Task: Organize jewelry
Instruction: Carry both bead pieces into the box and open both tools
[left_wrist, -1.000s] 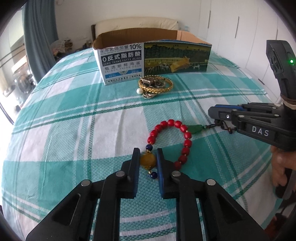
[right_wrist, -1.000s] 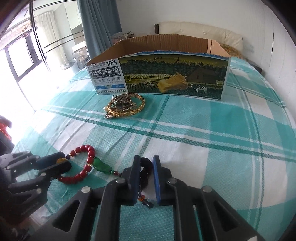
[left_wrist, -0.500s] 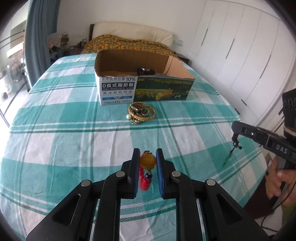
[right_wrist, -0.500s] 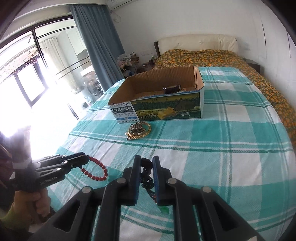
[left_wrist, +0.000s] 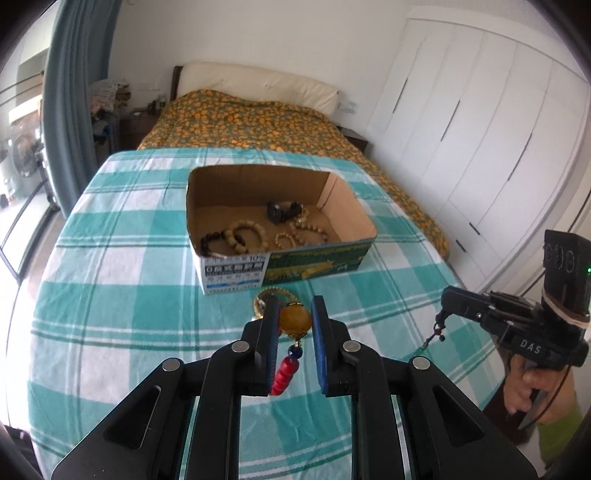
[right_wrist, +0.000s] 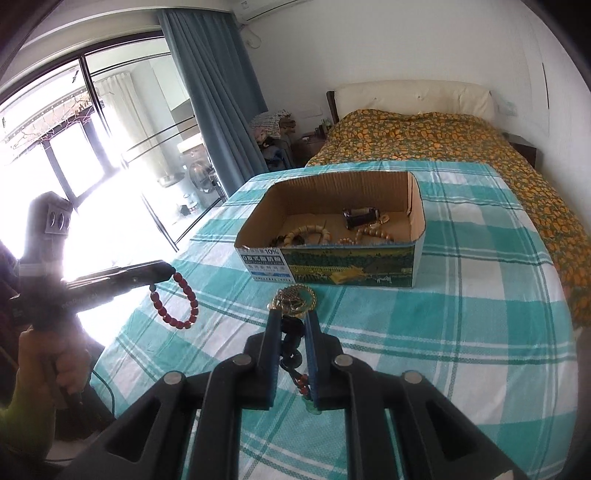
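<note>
My left gripper (left_wrist: 294, 308) is shut on the amber bead (left_wrist: 294, 320) of a red bead bracelet (right_wrist: 173, 303), whose loop hangs free above the checked tablecloth. My right gripper (right_wrist: 292, 322) is shut on a dark knotted cord (right_wrist: 291, 332) with small red beads and a green pendant (left_wrist: 424, 343) dangling under it. Both grippers are up in the air, in front of an open cardboard box (left_wrist: 229, 267) that holds several bead bracelets and a dark piece. A gold chain bracelet (right_wrist: 295, 297) lies on the cloth just before the box, partly hidden by the fingers.
The table wears a teal and white checked cloth (left_wrist: 110, 295); its edges curve away left and right. Behind it stands a bed with an orange flowered cover (left_wrist: 251, 122). White wardrobe doors (left_wrist: 480, 147) fill the right, a blue curtain (right_wrist: 214, 110) and window the left. A hand grips each handle.
Both grippers have risen from the tablecloth, lifting the red bracelet and the cord with the pendant. The box's inside now shows from above.
</note>
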